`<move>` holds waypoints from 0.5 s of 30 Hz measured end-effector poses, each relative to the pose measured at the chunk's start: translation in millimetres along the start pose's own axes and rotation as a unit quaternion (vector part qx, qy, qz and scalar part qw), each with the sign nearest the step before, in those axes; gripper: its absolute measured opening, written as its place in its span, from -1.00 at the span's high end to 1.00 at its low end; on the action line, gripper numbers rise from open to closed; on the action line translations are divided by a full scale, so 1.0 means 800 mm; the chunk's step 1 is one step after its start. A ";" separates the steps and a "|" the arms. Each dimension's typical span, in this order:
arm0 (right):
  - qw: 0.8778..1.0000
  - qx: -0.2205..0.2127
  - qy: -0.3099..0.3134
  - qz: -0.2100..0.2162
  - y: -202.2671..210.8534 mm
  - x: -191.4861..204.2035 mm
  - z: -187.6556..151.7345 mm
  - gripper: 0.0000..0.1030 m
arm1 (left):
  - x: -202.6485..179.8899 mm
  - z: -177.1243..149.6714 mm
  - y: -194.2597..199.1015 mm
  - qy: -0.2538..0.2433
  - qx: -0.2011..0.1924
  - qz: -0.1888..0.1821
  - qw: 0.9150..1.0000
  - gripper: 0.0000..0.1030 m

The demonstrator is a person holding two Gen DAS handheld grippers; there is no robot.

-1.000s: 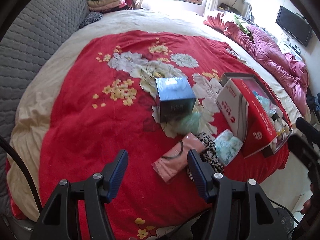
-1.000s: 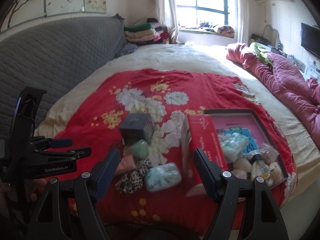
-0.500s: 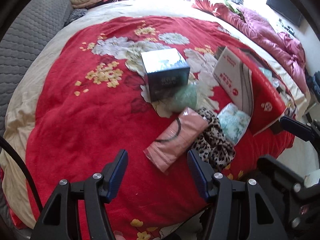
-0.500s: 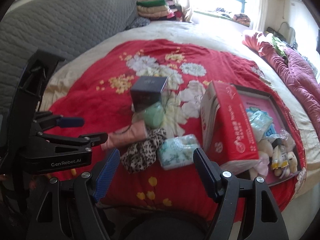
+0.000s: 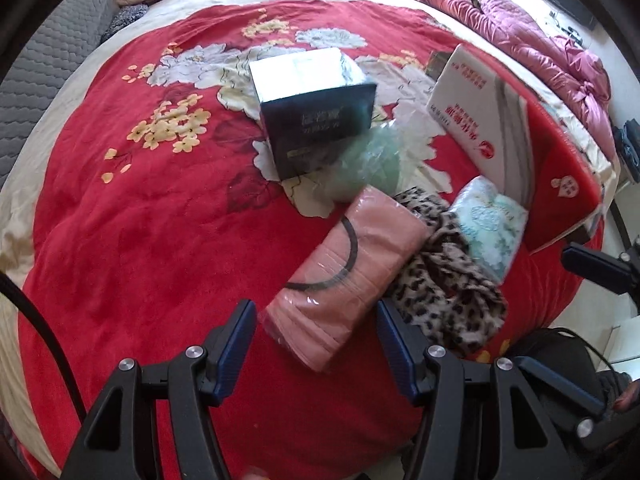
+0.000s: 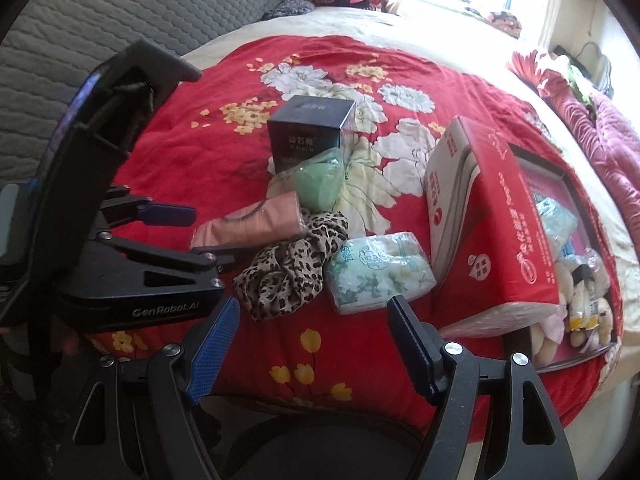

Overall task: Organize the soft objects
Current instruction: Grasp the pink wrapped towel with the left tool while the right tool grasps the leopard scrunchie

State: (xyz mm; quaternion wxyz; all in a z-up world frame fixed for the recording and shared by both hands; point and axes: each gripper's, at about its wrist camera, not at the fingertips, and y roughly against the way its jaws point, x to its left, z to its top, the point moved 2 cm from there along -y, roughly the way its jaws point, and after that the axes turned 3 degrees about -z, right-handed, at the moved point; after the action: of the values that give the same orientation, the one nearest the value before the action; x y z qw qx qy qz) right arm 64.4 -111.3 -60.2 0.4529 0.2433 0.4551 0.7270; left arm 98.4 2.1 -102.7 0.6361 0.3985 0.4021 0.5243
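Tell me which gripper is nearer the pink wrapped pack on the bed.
Left. The left gripper is open right at the pink wrapped pack, its near end between the fingers. The right gripper sits off toward the floral tissue pack.

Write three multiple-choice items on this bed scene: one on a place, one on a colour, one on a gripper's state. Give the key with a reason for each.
1. Where does the leopard cloth lie?
A. inside the red box
B. between the pink pack and the floral pack
C. on top of the dark box

2. What colour is the blanket?
A. red with flowers
B. plain grey
C. blue stripes

3. How is the left gripper?
A. shut on the pink pack
B. shut on nothing
C. open, above the pink pack's near end

Key: B, the cloth sits with the pink pack on one side and the floral pack on the other. A, red with white and yellow blooms. C, both fingers stand clear of the pack.
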 end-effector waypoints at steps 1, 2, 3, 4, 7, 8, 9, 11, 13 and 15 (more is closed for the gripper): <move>1.000 0.003 0.001 0.000 -0.003 0.000 0.000 -0.50 | 0.004 0.001 -0.005 0.003 0.004 -0.001 1.000 -0.18; 1.000 0.006 0.002 0.000 -0.007 0.000 0.001 -0.50 | 0.008 0.002 -0.008 0.006 0.007 -0.002 1.000 -0.18; 1.000 0.010 0.006 0.000 -0.011 0.002 0.001 -0.50 | 0.011 0.003 -0.010 0.009 0.008 -0.004 1.000 -0.18; 1.000 0.015 0.011 -0.003 -0.015 0.005 0.001 -0.50 | 0.015 0.004 -0.012 0.013 0.007 -0.008 1.000 -0.18; 0.999 0.019 0.033 -0.021 -0.027 0.015 0.005 -0.50 | 0.023 0.006 -0.015 0.023 0.004 -0.022 0.999 -0.18; 0.999 0.017 0.043 -0.026 -0.031 0.020 0.008 -0.50 | 0.027 0.006 -0.017 0.028 0.002 -0.028 0.999 -0.18; 0.998 0.017 0.051 -0.030 -0.035 0.023 0.010 -0.50 | 0.028 0.006 -0.018 0.030 0.002 -0.034 0.999 -0.18; 0.997 0.018 0.066 -0.039 -0.045 0.030 0.013 -0.51 | 0.031 0.006 -0.020 0.033 -0.004 -0.038 0.999 -0.18; 0.996 0.021 0.074 -0.039 -0.055 0.035 0.016 -0.37 | 0.032 0.007 -0.021 0.034 -0.004 -0.044 0.998 -0.18; 0.996 0.024 0.079 -0.038 -0.064 0.037 0.017 -0.02 | 0.032 0.007 -0.023 0.033 -0.006 -0.047 0.998 -0.18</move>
State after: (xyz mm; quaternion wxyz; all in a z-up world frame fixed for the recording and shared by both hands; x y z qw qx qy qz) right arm 83.3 -69.9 -100.5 0.4370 0.1782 0.5160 0.7149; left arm 113.1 24.8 -119.8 0.6489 0.3579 0.4381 0.5089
